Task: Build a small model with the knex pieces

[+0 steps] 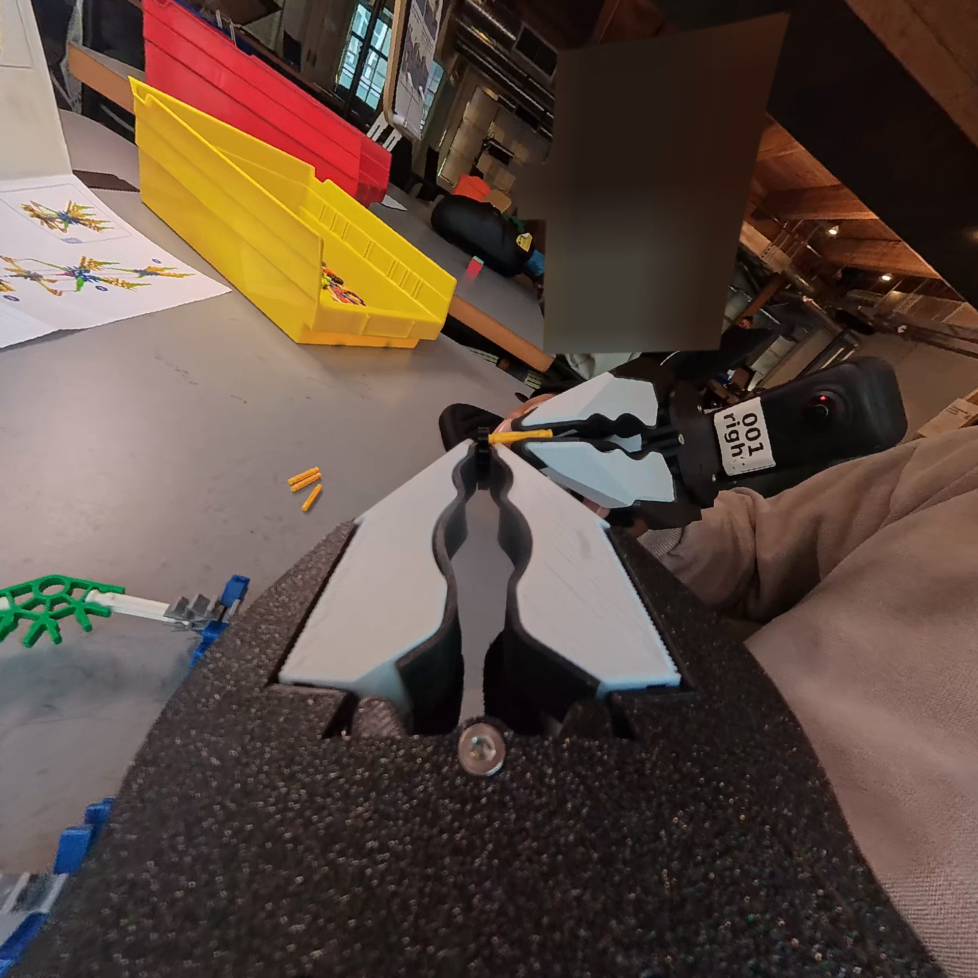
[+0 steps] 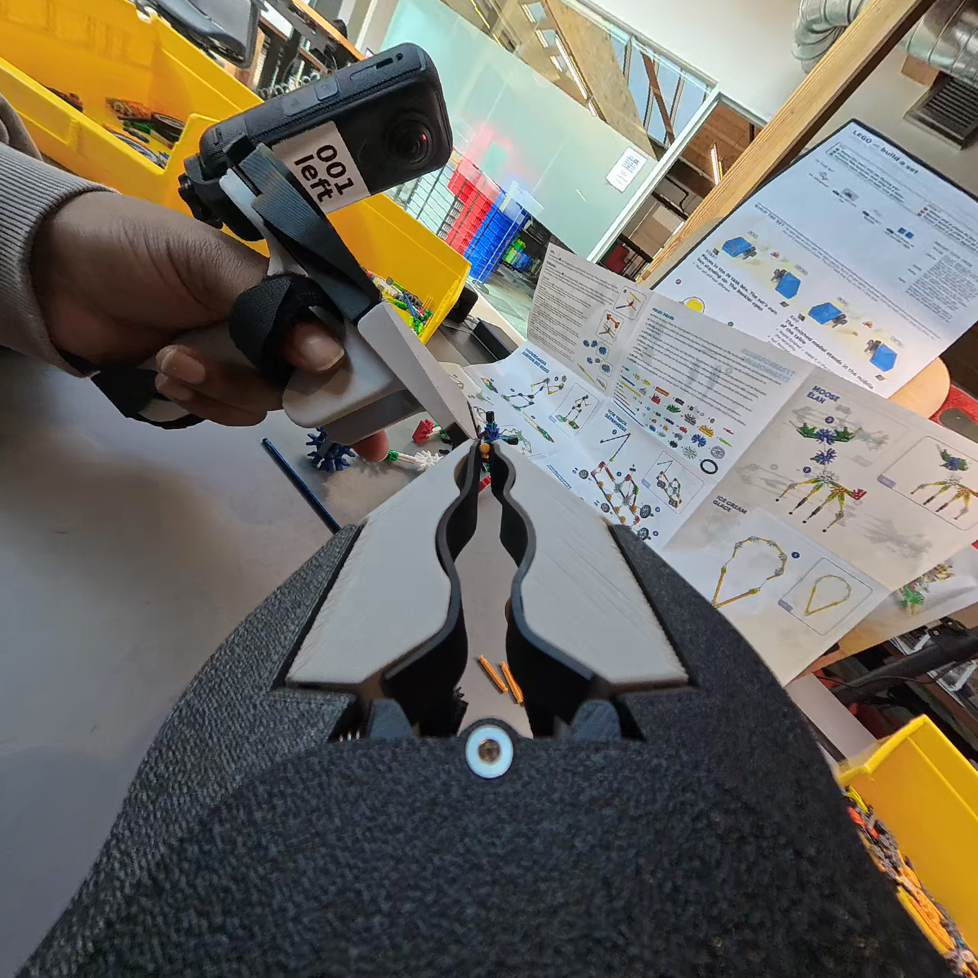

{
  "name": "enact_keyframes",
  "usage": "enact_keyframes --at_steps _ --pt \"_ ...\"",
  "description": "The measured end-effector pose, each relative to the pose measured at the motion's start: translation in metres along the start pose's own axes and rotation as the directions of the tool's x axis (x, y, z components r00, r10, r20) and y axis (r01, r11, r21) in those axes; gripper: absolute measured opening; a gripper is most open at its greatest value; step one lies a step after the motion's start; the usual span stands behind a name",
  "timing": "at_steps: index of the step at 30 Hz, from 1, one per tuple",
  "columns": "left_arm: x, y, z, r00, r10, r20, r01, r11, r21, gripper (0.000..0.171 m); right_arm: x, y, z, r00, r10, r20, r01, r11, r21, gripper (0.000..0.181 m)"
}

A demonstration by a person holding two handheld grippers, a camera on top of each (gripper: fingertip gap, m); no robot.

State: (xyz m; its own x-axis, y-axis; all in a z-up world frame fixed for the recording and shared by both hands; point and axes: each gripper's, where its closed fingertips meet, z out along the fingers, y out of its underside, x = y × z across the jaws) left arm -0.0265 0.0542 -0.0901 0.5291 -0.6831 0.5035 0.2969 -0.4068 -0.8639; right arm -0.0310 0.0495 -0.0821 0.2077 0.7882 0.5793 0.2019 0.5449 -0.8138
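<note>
Left claw [image 1: 482, 450] grips black connector [image 1: 482, 459] — right claw [image 1: 510, 443], seemingly, yellow rod [image 1: 521, 437].

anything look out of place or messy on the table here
Only a little. Three short yellow rods lie loose on the bare grey table, away from the yellow bin of parts. Otherwise tidy: the left claw grips a small black connector, the right claw a yellow rod.
</note>
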Motion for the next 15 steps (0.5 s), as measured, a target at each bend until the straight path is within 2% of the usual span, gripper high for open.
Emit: enact_keyframes --at_steps 6,10,15 --pt "0.003 -0.003 -0.001 0.987 0.152 0.049 -0.152 0.988 -0.007 0.001 0.001 -0.004 -0.001 0.999 0.043 0.012 -0.043 0.999 0.013 0.001" --pt "0.004 -0.003 -0.001 0.953 0.287 0.101 -0.285 0.958 -0.032 0.001 0.001 -0.008 0.0 0.998 0.065 0.008 -0.066 0.997 0.028 0.001" --pt "0.012 -0.006 0.001 0.949 0.303 0.089 -0.303 0.953 -0.017 0.001 0.004 -0.017 -0.001 0.992 0.125 0.004 -0.124 0.987 0.099 0.001"
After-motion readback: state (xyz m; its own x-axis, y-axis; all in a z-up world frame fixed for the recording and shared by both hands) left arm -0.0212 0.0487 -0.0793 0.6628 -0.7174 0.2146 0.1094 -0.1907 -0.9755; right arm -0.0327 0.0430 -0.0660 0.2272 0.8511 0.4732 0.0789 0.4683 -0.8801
